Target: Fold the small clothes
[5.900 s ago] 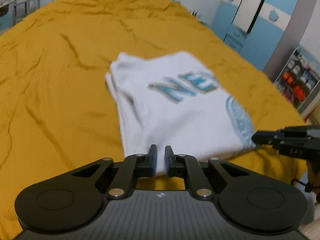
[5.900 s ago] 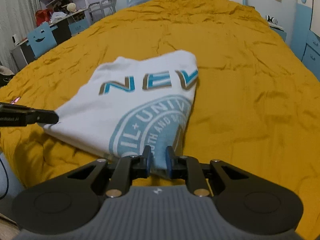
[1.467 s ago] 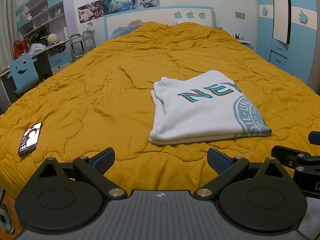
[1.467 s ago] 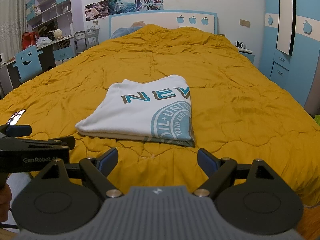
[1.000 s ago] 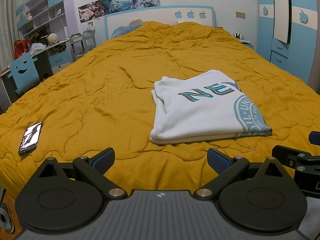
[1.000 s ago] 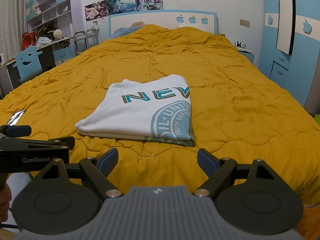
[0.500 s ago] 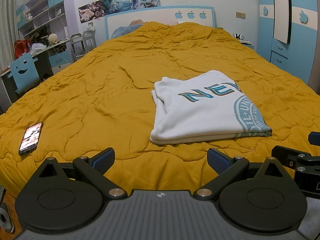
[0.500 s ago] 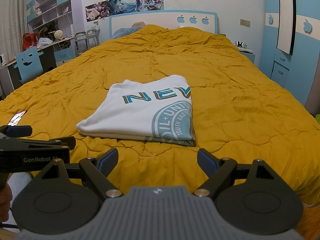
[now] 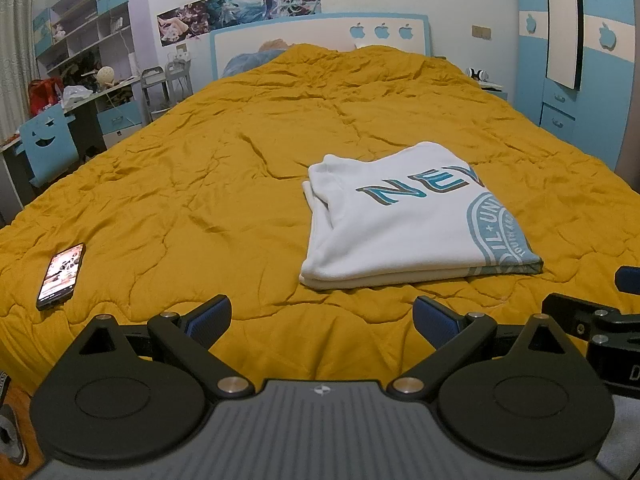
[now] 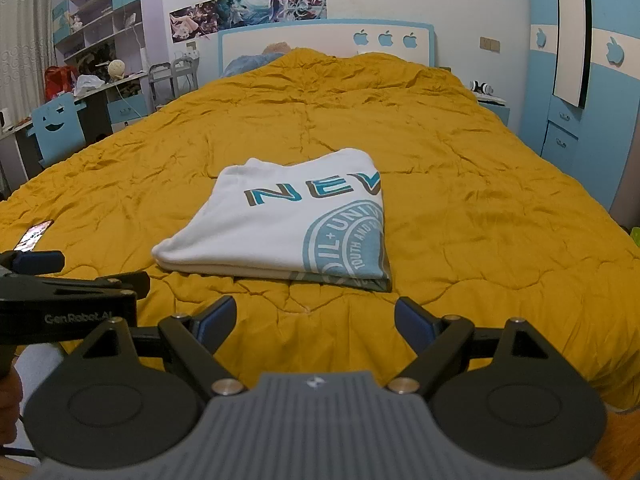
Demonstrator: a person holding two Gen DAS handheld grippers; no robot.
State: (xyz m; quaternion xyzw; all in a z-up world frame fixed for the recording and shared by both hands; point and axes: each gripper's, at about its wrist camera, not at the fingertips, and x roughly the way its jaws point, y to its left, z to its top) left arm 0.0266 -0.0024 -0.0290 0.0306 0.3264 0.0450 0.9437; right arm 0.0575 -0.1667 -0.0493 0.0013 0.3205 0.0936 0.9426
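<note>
A white T-shirt (image 9: 404, 220) with teal lettering and a round teal print lies folded into a flat rectangle on the yellow quilt (image 9: 224, 184); it also shows in the right wrist view (image 10: 288, 224). My left gripper (image 9: 322, 316) is open and empty, held back over the bed's near edge, short of the shirt. My right gripper (image 10: 314, 316) is open and empty, also back from the shirt's near edge. Each gripper shows at the edge of the other's view.
A phone (image 9: 60, 276) lies face up on the quilt at the near left. A desk with a blue chair (image 9: 48, 148) stands left of the bed, a blue wardrobe (image 9: 580, 60) to the right, the headboard (image 9: 320, 44) at the far end.
About six seconds ago both grippers were shut on the shirt's near edge. They have let go, opened and drawn back. Over the last second nothing has moved.
</note>
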